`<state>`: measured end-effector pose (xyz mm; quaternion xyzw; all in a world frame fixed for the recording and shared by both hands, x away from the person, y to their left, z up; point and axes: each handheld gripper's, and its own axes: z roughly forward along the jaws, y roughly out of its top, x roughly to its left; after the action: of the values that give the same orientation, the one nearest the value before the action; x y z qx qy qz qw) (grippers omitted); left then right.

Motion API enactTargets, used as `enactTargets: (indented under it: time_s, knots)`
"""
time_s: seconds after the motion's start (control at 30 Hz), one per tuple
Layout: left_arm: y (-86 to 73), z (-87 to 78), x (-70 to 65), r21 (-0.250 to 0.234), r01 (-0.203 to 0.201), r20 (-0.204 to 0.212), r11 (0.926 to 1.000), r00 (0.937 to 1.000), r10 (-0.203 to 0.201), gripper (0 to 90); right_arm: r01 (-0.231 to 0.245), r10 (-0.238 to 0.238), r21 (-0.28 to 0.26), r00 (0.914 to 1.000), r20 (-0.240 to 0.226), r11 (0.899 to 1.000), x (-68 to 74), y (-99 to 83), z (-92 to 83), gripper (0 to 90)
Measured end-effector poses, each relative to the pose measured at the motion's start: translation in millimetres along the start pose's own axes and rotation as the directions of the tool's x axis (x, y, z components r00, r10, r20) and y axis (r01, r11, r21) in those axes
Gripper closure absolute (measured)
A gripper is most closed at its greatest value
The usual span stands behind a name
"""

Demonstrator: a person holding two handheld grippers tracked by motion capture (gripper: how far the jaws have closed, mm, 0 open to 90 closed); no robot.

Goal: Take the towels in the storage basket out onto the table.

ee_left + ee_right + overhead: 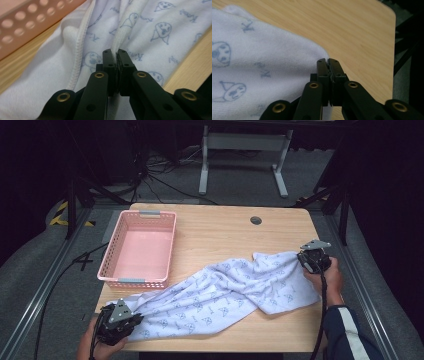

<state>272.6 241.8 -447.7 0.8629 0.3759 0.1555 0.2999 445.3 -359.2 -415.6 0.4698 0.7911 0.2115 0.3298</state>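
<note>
A white towel (220,295) printed with small blue faces lies stretched slantwise across the wooden table (220,230), from the near left corner to the right edge. My left gripper (136,319) is at the near left end. In the left gripper view it (116,53) is shut on a raised fold of the towel (162,25). My right gripper (301,260) holds the far right end. In the right gripper view its jaws (328,61) are pressed together on the towel's (262,62) corner edge, just above the table.
An empty pink perforated basket (140,247) stands on the left part of the table, its near wall touching the towel (25,22). A round cable hole (256,220) sits at the back. The table's right edge (393,50) lies close to my right gripper.
</note>
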Motion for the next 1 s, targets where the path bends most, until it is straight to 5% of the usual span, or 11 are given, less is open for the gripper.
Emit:
enactTargets:
  time_s: [0.1,0.23,0.3,0.37,0.43,0.5,0.67,0.87,0.93,1.0]
  knots:
    - [-7.4,-2.4,6.7,0.035,0.061,-0.011,0.9975,0.9981,-0.061,86.9,-0.013,0.01,0.05,0.9987,0.05,0.999,-13.0,-10.2,10.2,89.0]
    - [-9.1,-2.8,10.3,0.014,0.099,-0.02,0.995,0.995,-0.098,86.8,-0.072,0.07,0.067,0.9967,0.04,0.995,-27.0,-20.5,16.7,89.0]
    - [-9.4,-1.3,8.8,0.004,0.08,0.023,0.9968,0.9966,-0.08,86.4,-0.066,0.064,0.062,0.9972,0.038,0.996,-26.4,-20.2,17.2,87.3]
    - [-9.3,-1.1,8.6,-0.004,0.074,0.016,0.9972,0.9971,-0.074,85.3,-0.06,0.057,0.055,0.9973,0.046,0.997,-25.1,-19.4,16.1,84.2]
    - [-8.2,-2.8,7.9,-0.043,0.062,0.023,0.9971,0.9978,-0.061,81.1,-0.084,0.084,0.016,0.9965,0.002,0.996,-27.0,-19.8,13.5,75.8]
    - [-6.8,-4.6,8.1,-0.065,0.096,0.01,0.9933,0.9954,-0.095,74.5,-0.12,0.12,-0.009,0.9927,-0.016,0.993,-29.9,-20.6,11.0,68.0]
    - [-7.0,-4.7,10.2,-0.12,0.105,0.02,0.9872,0.9944,-0.103,65.6,-0.151,0.149,-0.035,0.9873,-0.056,0.988,-35.1,-23.3,10.3,57.7]
    - [-2.0,4.7,3.7,-0.083,0.062,0.067,0.9947,0.9962,-0.056,63.3,-0.194,0.194,0.019,0.971,-0.139,0.981,-36.6,-22.6,30.5,43.1]
    - [-1.2,9.4,0.2,-0.04,0.061,0.063,0.9973,0.9963,-0.059,64.8,-0.201,0.201,0.014,0.9729,-0.115,0.98,-38.9,-21.3,34.3,39.4]
    - [-1.6,12.1,1.0,-0.037,0.06,0.081,0.9975,0.9951,-0.057,65.4,-0.239,0.24,0.028,0.9636,-0.117,0.971,-44.9,-21.3,41.8,35.1]
